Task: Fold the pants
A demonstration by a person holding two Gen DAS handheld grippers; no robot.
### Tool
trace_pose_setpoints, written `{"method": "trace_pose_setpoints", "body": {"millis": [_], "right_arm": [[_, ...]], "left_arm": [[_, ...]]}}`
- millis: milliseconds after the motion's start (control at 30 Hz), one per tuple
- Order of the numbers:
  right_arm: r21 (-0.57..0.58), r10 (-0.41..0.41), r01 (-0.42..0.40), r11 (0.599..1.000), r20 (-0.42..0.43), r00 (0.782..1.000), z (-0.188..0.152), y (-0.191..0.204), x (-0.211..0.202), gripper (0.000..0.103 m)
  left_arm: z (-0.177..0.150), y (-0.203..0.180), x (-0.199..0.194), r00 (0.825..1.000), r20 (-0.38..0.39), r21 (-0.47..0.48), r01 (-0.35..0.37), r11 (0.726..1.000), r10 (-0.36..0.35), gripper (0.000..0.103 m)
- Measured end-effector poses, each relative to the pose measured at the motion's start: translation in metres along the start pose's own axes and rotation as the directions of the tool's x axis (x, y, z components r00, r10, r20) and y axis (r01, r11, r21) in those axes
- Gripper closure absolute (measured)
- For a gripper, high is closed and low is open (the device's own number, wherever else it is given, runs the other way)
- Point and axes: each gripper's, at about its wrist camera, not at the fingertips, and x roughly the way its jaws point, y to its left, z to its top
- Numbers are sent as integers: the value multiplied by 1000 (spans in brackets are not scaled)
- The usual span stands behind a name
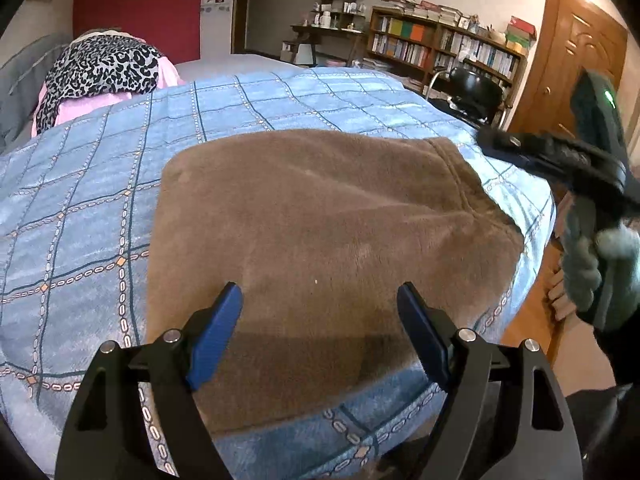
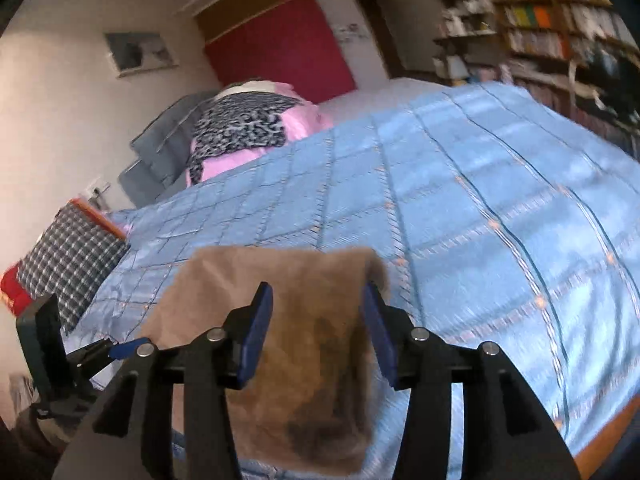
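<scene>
The brown fleece pants (image 1: 320,232) lie folded in a flat rectangle on the blue checked bedspread (image 1: 80,208), near the bed's front edge. My left gripper (image 1: 320,300) is open and empty, hovering just above the near part of the pants. My right gripper (image 2: 318,300) is open and empty too, above the near end of the pants (image 2: 288,340). The right gripper's body, held in a gloved hand, shows at the right in the left wrist view (image 1: 560,156). The left gripper's tip shows at the lower left in the right wrist view (image 2: 116,350).
A pink quilt with a leopard-print cloth (image 1: 100,68) lies at the head of the bed. A bookshelf (image 1: 440,44), a black chair (image 1: 476,92) and a wooden door (image 1: 568,64) stand to the right. A checked cushion (image 2: 72,264) sits left of the bed.
</scene>
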Motion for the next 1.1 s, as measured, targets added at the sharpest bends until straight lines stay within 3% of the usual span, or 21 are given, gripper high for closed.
{"method": "trace_pose_setpoints", "body": {"millis": [167, 267, 433, 600, 767, 933, 1100], "right_arm": [[-44, -38, 35, 998, -64, 997, 3, 7, 40, 55], [-2, -84, 85, 996, -114, 990, -3, -10, 61, 57], [74, -63, 75, 994, -145, 987, -16, -32, 76, 56], [63, -76, 86, 994, -148, 986, -20, -33, 78, 51], [31, -96, 100, 994, -112, 989, -18, -24, 60, 51], [-70, -74, 72, 995, -37, 997, -22, 6, 19, 51], [-132, -28, 19, 991, -63, 998, -38, 27, -1, 51]], "left_arm": [[-6, 2, 1, 1000, 2, -5, -2, 1000, 2, 22], [-8, 4, 2, 1000, 3, -4, 6, 1000, -6, 22], [-10, 3, 7, 1000, 3, -1, 22, 1000, -22, 20], [-7, 1, 11, 1000, 3, -11, 24, 1000, -24, 15], [-1, 2, 12, 1000, -10, -37, 12, 999, -13, 15], [2, 0, 13, 1000, -16, -54, -13, 998, 12, 15], [3, -2, 14, 999, -24, -49, -32, 998, 31, 15]]}}
